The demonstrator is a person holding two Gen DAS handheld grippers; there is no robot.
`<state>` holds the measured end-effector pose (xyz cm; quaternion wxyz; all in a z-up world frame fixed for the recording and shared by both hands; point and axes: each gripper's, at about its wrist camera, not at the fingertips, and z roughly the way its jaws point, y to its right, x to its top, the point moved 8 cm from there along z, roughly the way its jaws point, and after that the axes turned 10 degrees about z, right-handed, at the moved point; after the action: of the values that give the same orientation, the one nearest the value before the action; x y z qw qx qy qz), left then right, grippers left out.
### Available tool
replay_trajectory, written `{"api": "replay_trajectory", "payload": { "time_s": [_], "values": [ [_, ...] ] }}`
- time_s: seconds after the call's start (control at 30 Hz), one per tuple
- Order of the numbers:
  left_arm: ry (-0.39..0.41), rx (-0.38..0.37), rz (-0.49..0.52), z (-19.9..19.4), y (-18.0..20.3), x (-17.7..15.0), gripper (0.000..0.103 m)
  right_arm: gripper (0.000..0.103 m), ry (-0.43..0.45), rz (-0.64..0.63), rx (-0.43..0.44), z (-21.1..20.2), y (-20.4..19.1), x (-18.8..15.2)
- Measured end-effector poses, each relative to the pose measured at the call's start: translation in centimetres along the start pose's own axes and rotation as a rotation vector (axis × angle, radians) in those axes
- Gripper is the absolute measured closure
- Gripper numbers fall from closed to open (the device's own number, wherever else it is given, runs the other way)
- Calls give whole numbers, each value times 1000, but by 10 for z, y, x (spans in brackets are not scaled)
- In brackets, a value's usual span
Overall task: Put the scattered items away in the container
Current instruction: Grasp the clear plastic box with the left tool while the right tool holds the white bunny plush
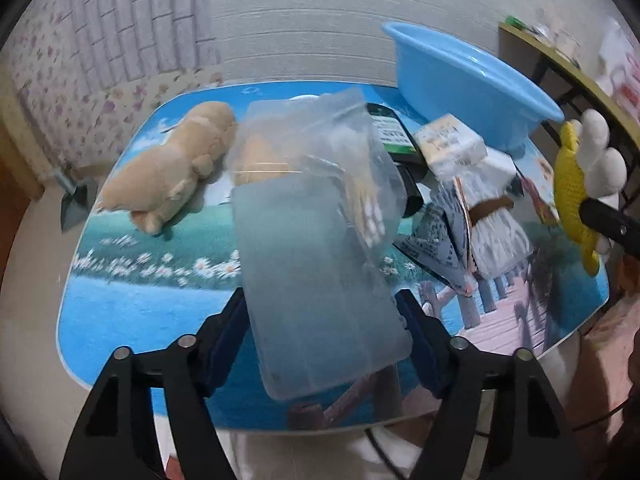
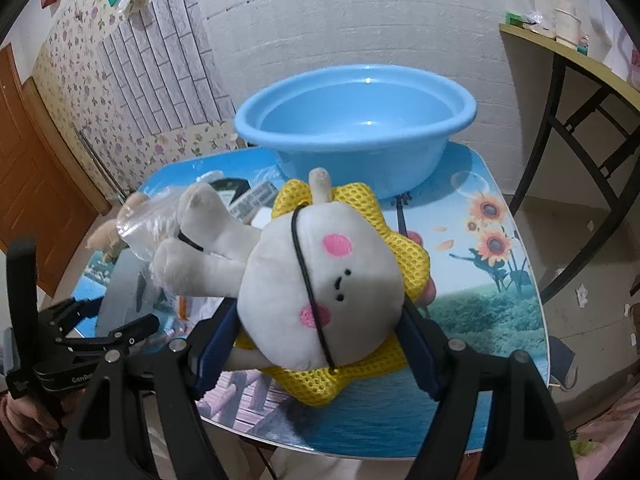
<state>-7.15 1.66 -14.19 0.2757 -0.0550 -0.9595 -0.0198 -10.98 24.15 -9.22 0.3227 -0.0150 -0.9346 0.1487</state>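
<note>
On the printed table (image 1: 160, 312), from left to right: tan plush toy (image 1: 172, 164) lying on its side at the far left, untouched. Next, clear plastic bag (image 1: 316, 216) of small sticks, raised off the tabletop between the jaws of the left gripper (image 1: 320, 320); blue pads about half spread and against the bag's two sides, so judged a grip, though the soft film makes the pressure hard to confirm. Beyond it a dark packet (image 1: 390, 128), a small white box (image 1: 448, 140) and a folded white cloth with a brown band (image 1: 492, 204), all loose near the blue basin (image 2: 352, 120). Basin at the far right of the table, nothing inside.

Farther right, right gripper (image 2: 320, 320) likewise about half spread, clamped across the white plush with yellow mesh backing (image 2: 328, 280), held clear of the table just in front of the basin.

Step in hand, as judged: both items picked, carry to the basin under way. Next move calls for bringing each gripper over the rim and spreading the jaws; plush nearest, so likely first. Bag slippery, so a steady hold needed.
</note>
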Motion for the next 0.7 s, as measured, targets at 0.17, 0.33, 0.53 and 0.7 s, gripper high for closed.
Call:
{"api": "replay_trajectory", "payload": {
  "time_s": [0.17, 0.33, 0.53, 0.7],
  "values": [
    [131, 34, -1, -48, -7, 32, 36, 28, 34, 9, 48, -15, -7, 7],
    [212, 9, -30, -80, -3, 60, 38, 28, 61, 7, 80, -24, -15, 14],
    [264, -38, -41, -93, 5, 88, 69, 28, 89, 13, 102, -33, -17, 30],
    [211, -49, -39, -79, 9, 90, 71, 28, 64, 19, 123, -33, -15, 37]
  ]
}}
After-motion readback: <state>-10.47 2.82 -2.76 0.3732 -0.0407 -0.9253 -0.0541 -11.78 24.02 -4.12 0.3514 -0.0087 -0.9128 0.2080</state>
